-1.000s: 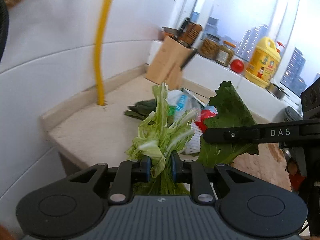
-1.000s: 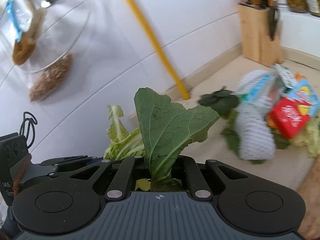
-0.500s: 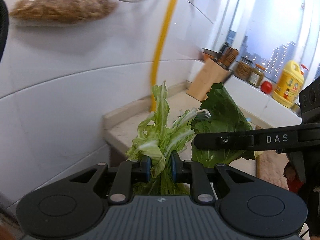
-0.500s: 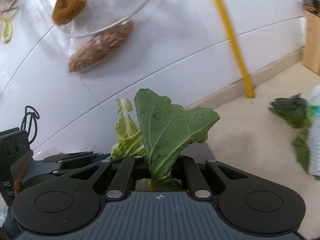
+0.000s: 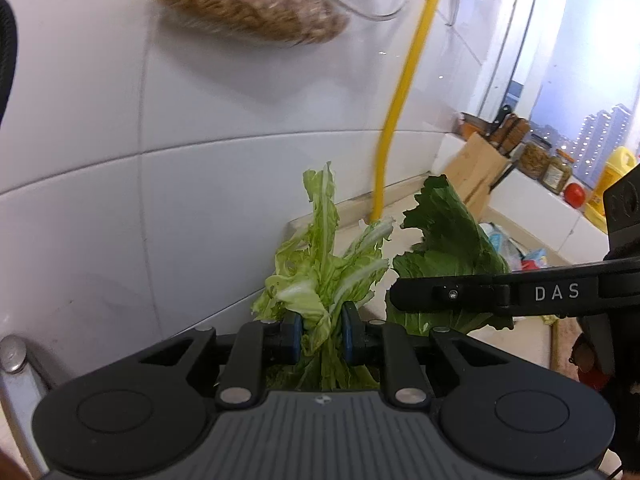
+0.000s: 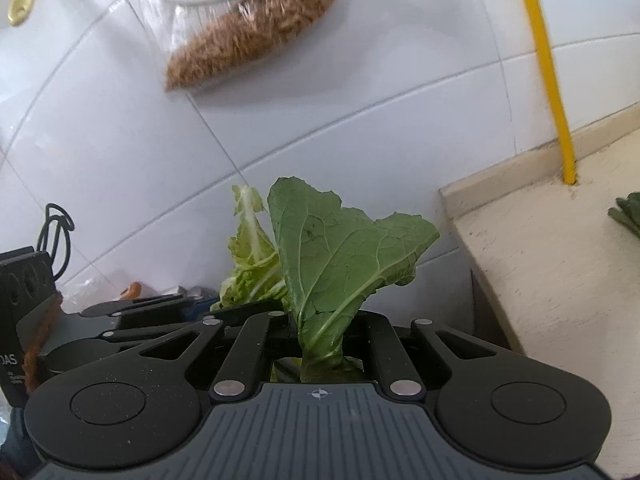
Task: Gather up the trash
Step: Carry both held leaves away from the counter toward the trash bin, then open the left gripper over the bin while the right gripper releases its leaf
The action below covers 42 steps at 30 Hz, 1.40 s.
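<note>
My left gripper [image 5: 320, 334] is shut on a bunch of pale green cabbage leaves [image 5: 324, 264] that stand up between its blue pads. My right gripper [image 6: 322, 340] is shut on the stem of a dark green leaf [image 6: 340, 256]. In the left wrist view the right gripper [image 5: 480, 292] crosses from the right with the dark leaf [image 5: 444, 236] behind it. The right wrist view shows the left gripper [image 6: 168, 308] low on the left with its pale leaves [image 6: 250, 264]. Both grippers hang past the left end of the beige counter [image 6: 560, 264], facing the white tiled wall.
A yellow pipe [image 5: 404, 92] rises from the counter's back corner. A clear bag of brown grain [image 6: 256, 28] hangs on the wall above. More trash packets [image 5: 508, 244], a knife block [image 5: 476, 164], jars and a yellow oil jug [image 5: 612, 176] sit farther along the counter.
Both grippers have swung left off the counter with their leaves still held. The trash pile has slid out to the right, and the hanging grain bag and the counter's end have come into view.
</note>
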Tool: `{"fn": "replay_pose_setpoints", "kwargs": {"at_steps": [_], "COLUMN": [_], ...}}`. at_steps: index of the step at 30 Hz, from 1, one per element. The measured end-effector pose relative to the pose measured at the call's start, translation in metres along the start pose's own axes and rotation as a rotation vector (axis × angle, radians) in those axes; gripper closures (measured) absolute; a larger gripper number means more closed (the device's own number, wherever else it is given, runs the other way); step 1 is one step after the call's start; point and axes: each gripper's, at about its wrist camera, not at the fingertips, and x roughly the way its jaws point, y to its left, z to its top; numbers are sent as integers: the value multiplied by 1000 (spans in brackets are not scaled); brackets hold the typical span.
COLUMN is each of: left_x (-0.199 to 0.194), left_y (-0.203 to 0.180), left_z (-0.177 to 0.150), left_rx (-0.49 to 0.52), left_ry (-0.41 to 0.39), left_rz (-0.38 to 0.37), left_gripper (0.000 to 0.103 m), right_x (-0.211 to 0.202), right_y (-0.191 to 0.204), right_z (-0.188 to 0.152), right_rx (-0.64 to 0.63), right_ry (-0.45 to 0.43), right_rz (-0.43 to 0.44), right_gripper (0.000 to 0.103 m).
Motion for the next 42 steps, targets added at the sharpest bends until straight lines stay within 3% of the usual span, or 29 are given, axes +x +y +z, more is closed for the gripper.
{"fn": "replay_pose_setpoints", "kwargs": {"at_steps": [10,20,29,31,34,42], "left_x": [28,57,79,81,83,79], "left_y": [31,48,57,60,62,74], "left_z": [-13,-21,-29,-30,-31,-31], "left_rx": [-39,-77,-82,-88,-84,-142], "left_ry": [75,108,133,134,134,117], "left_rz": [43,28,36,22,45,64], "left_gripper": [84,84,80,76,58,57], "right_x": [51,87,122,128,134,149], "right_y": [-8,-10,-24,-29,-36,-48], "right_z": [-12,-19,-26,-28,-29,-41], "right_rx": [47,61,75,84,104,155], "right_ry": [105,176,282,290,292,328], "right_rz": [-41,-96,-173,-190,-208,-211], "right_gripper": [91,90,72,67,62,51]}}
